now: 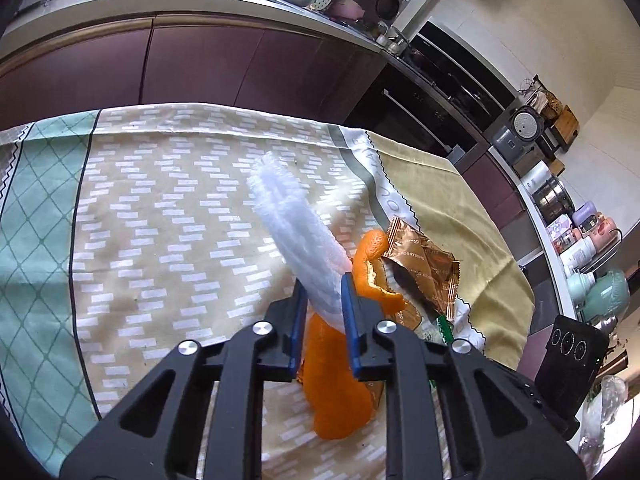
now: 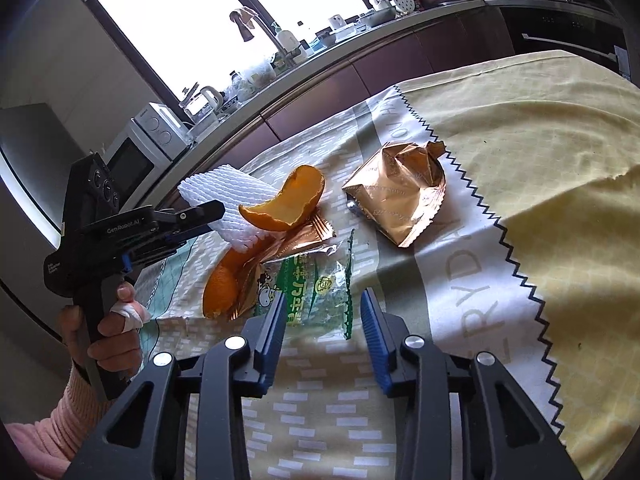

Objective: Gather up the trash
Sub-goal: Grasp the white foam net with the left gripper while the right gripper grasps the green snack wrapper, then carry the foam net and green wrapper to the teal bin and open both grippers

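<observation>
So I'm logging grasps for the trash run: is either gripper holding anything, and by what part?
The left gripper clamps the white foam net near one end. The right gripper is open, holding nothing.

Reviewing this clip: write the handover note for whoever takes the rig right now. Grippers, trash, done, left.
Left gripper: shut on the white foam fruit net, lifted above the cloth.
Right gripper: open, empty, hovering over the green printed wrapper.
On the tablecloth: orange peel, a second peel piece, flat gold wrapper, crumpled gold wrapper.
Done: net picked up.
Left: everything else; no bin is in view.
</observation>
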### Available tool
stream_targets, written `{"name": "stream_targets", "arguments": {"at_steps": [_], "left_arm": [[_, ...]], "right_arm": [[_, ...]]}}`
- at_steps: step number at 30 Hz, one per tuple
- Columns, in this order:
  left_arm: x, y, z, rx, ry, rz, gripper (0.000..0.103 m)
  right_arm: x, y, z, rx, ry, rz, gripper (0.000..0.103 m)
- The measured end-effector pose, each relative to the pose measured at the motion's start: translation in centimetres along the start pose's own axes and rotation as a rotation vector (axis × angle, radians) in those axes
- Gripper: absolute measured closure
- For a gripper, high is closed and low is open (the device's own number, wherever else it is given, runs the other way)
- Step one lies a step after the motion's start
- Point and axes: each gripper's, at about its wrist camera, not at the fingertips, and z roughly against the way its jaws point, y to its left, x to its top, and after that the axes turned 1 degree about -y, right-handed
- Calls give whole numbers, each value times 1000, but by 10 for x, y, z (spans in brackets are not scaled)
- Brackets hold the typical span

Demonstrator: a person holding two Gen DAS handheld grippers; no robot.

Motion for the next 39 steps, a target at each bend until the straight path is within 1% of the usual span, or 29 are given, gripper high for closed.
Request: {"name": "stream_targets", "arguments": {"at_steps": [1, 3, 5, 10, 16, 18, 23, 26, 29, 31, 34, 39], "left_arm": [[-1, 1, 0, -1, -1, 3, 91], [-3, 3, 1, -4, -2, 8, 92], [-5, 2, 5, -9, -16, 0, 93], [-12, 0, 30, 6, -52, -38, 93], [-23, 10, 83, 23, -124, -68, 93], [-29, 16, 104, 32, -148, -76, 93], [-48, 37, 159, 62, -211, -75, 93], [-65, 55, 196, 117, -250, -76, 93], [-84, 77, 233, 182, -286, -57, 93], [-95, 92, 257, 227, -309, -35, 93], [-114, 115, 296, 315, -352, -3, 93], [-141, 159, 356, 444, -417, 87, 93]], "right_arm": [[0, 0, 0, 3, 1, -2, 78], [0, -1, 1, 5, -2, -4, 86], [-1, 0, 4, 16, -10, -6, 89], [-1, 6, 18, 38, -33, 13, 91], [3, 25, 34, 84, -58, 49, 92], [5, 37, 37, 105, -62, 71, 92], [9, 77, 31, 189, -51, 146, 92], [12, 110, 16, 243, -23, 203, 92], [11, 148, -6, 302, 20, 259, 92], [9, 176, -22, 343, 50, 307, 92], [5, 221, -48, 408, 103, 371, 92], [-7, 293, -90, 507, 193, 462, 92]]}}
